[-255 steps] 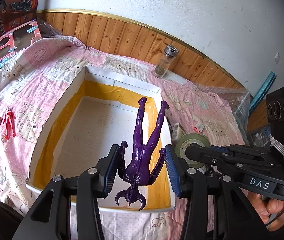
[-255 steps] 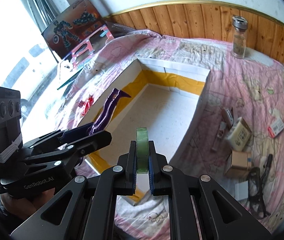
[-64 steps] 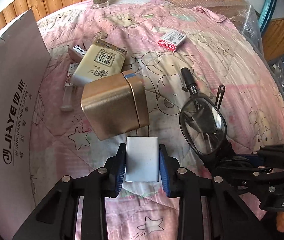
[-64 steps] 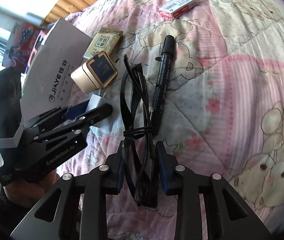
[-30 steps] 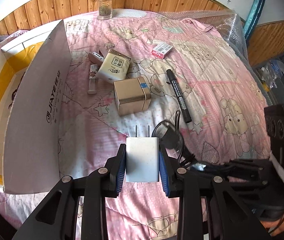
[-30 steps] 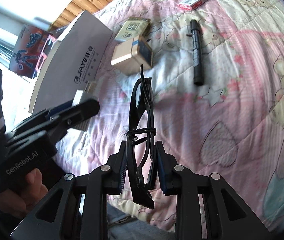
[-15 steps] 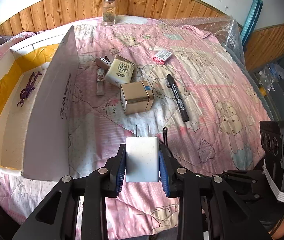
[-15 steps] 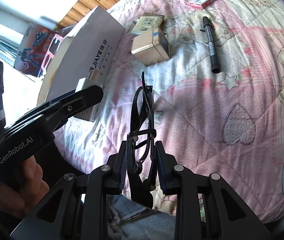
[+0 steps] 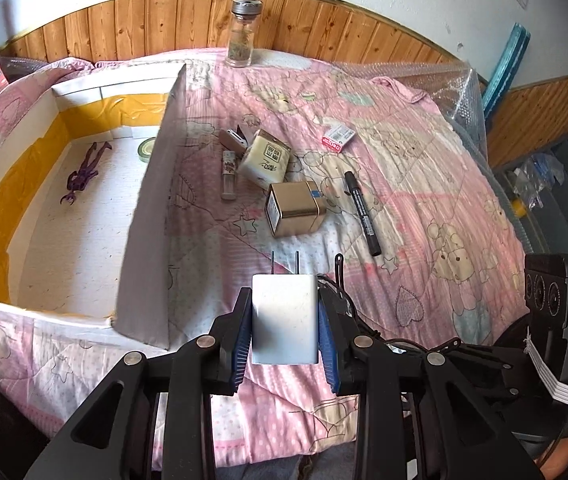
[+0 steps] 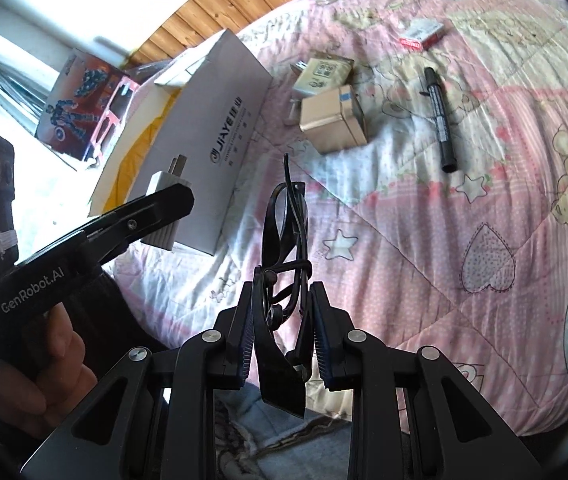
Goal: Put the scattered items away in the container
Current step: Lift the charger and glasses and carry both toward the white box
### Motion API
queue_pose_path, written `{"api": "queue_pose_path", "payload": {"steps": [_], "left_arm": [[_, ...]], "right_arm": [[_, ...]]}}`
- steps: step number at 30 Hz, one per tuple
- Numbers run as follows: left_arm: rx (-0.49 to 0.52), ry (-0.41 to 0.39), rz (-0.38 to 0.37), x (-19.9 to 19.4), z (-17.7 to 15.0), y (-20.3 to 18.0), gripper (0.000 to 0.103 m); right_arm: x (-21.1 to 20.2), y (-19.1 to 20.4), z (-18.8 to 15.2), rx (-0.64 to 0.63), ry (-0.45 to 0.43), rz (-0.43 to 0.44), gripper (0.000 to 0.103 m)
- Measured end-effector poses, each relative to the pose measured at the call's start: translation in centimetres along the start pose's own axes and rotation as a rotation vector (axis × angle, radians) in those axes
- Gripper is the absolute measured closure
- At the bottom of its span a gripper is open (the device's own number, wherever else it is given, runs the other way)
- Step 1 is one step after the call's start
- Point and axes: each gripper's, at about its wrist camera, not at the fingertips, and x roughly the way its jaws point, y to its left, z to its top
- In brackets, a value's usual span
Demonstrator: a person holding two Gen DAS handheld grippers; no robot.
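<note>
The left tongs (image 9: 285,330) are clamped on a white charger (image 9: 285,318), its flat sides between the blue pads and its two prongs pointing straight ahead, away from the camera, held up above the pink quilt (image 9: 424,208) of the bed. The right tongs (image 10: 282,326) are closed on a pair of black glasses (image 10: 284,240), folded, standing on edge with the long axis running forward along the fingers; the near end of the frame is hidden between the pads and one arm tip juts out ahead. The white box (image 9: 144,216) sits to the left on the bed, its tall flap upright, yellow tape lining the inside walls. Inside lie a purple figure (image 9: 84,172), legs pointing toward the far wall, and a roll of tape (image 9: 146,147) half hidden behind the flap. On the quilt to the right of the box: a gold tin (image 9: 294,208), a cream packet (image 9: 266,159) just behind it, a black marker (image 9: 362,214) lying lengthwise away from me, a small red and white pack (image 9: 338,138), a slim tube (image 9: 229,174) and a small open case (image 9: 234,140) too small to make out. A glass jar (image 9: 242,32) stands upright against the wood panelling. From the right wrist view a hand (image 10: 44,364) grips the left handle, partly cut off by the edge.
</note>
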Motion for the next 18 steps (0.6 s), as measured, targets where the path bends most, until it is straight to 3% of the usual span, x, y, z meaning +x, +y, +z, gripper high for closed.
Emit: {"api": "queue_pose_path", "payload": {"steps": [18], "left_arm": [[-0.035, -0.076, -0.051, -4.7, -0.2, 2.6, 0.072]], "right_arm": [[-2.1, 5.6, 0.4, -0.071, -0.046, 0.01, 0.076]]}}
